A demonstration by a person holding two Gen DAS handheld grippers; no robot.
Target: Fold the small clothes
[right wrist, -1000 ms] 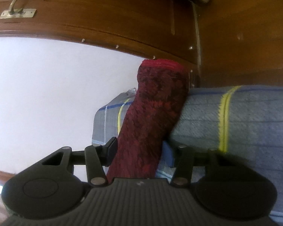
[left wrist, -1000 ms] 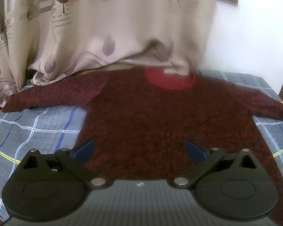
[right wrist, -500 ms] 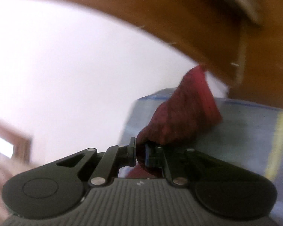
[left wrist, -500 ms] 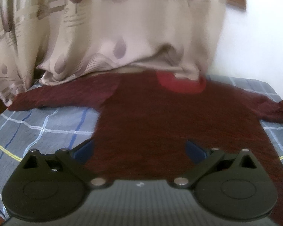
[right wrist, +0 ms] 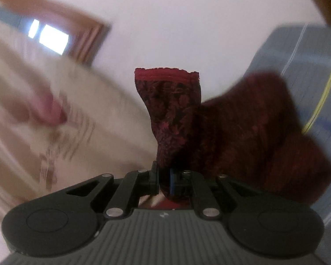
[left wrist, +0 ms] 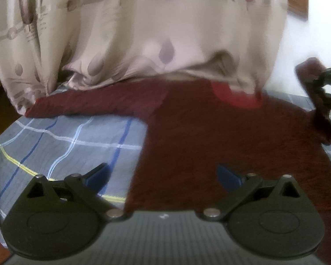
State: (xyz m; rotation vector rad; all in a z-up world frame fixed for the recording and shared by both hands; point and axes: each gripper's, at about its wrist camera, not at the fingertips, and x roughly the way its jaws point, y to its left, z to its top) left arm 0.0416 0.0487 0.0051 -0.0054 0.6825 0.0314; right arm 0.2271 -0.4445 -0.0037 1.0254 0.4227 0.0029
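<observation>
A dark red knitted sweater with a bright red collar lies flat on the checked bed sheet. Its left sleeve stretches out toward the curtain. My left gripper hovers open over the sweater's lower left edge, nothing between its fingers. My right gripper is shut on the right sleeve, whose red cuff stands up above the jaws. In the left wrist view that lifted sleeve and the right gripper show at the right edge.
A beige leaf-patterned curtain hangs over the bed's far side and touches the collar. A white wall stands behind, with a wooden-framed window. The bed's edge drops off at the left.
The right gripper closed on the right sleeve, then lifted it off the bed and swung it inward while rolling. The left gripper drifted left toward the sweater's lower left edge, staying open.
</observation>
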